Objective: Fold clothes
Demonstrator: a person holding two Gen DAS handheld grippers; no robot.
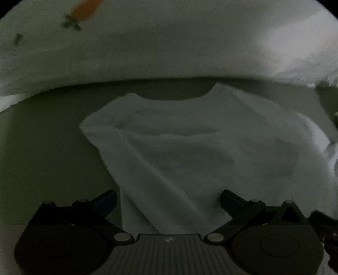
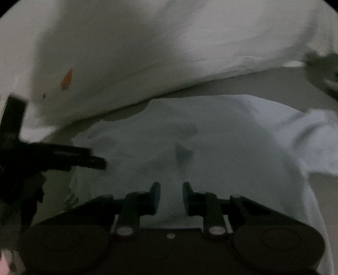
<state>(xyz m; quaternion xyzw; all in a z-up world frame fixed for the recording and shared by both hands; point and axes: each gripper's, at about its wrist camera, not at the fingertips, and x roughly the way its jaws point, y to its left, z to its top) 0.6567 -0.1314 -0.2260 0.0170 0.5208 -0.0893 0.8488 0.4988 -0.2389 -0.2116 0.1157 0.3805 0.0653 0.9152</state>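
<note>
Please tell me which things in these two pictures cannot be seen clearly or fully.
- Shirt hem: left wrist view, hidden behind the left claw body.
- Shirt's right sleeve: right wrist view, blurred, cut by the edge.
- Orange print on the white cloth: left wrist view, blurred, cut by the top edge.
- Right claw: whether its fingers pinch fabric is too dark to tell.

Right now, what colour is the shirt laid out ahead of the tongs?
White, plain as far as shows; the shirt is clearest in the left wrist view.
</note>
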